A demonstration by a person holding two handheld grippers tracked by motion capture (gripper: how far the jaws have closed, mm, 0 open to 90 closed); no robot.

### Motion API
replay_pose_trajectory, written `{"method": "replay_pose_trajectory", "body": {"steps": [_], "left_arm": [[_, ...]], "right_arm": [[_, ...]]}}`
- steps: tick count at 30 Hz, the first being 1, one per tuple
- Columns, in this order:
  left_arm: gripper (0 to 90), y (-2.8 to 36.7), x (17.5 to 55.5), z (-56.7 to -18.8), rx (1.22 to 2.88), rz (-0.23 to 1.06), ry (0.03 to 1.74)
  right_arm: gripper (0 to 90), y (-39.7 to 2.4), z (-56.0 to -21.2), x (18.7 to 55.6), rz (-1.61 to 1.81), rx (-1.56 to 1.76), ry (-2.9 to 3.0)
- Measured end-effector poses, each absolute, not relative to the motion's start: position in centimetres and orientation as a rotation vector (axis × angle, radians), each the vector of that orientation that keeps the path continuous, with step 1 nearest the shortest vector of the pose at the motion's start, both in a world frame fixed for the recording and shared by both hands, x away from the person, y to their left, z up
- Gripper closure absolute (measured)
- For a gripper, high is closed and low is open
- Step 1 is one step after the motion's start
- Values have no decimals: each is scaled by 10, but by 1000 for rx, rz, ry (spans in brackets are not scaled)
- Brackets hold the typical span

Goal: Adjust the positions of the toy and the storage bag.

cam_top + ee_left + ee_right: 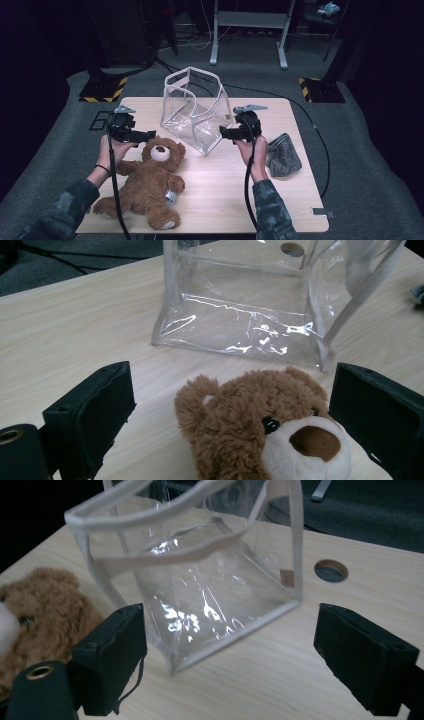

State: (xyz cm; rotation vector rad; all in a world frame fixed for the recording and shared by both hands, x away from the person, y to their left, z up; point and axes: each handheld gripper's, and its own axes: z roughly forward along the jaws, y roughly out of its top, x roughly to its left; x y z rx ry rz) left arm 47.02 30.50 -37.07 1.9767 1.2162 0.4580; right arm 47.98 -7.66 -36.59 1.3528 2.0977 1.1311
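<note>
left gripper [230, 410] fingers astride teddy bear [260, 430] head | apart

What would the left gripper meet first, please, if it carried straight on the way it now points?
Probably the brown plush teddy bear's head: it lies between the open left gripper's jaws, just ahead. The clear plastic bag stands beyond it on the wooden table.

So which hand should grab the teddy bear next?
Probably the left. The left gripper is open right at the brown plush teddy bear's head, which lies between its fingers. The right gripper, also open, faces the clear plastic bag.
</note>
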Motion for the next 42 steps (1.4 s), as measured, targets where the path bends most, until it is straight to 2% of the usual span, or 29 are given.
{"method": "replay_pose_trajectory", "body": {"steps": [9,12,15,20,23,26,31,42], "left_arm": [[3,299,478,-371,1977,458,1220],[0,299,479,-370,1965,464,1218],[0,299,479,-370,1963,470,1213],[0,302,481,-368,1950,454,1212],[0,304,482,-365,1949,456,1213],[0,305,483,-364,1945,451,1226],[0,307,486,-364,1933,453,1236],[1,308,493,-360,1931,464,1251]], "right_arm": [[166,-32,-343,526,1190,1405,2123],[228,-19,-342,538,1149,1449,2121],[313,-12,-347,548,1080,1484,2128],[602,-10,-358,553,1039,1554,2141],[740,-16,-360,553,1033,1578,2115],[811,-25,-361,552,1029,1585,2090],[868,-41,-361,551,1011,1594,2038],[877,-95,-360,540,974,1644,1971]]}}
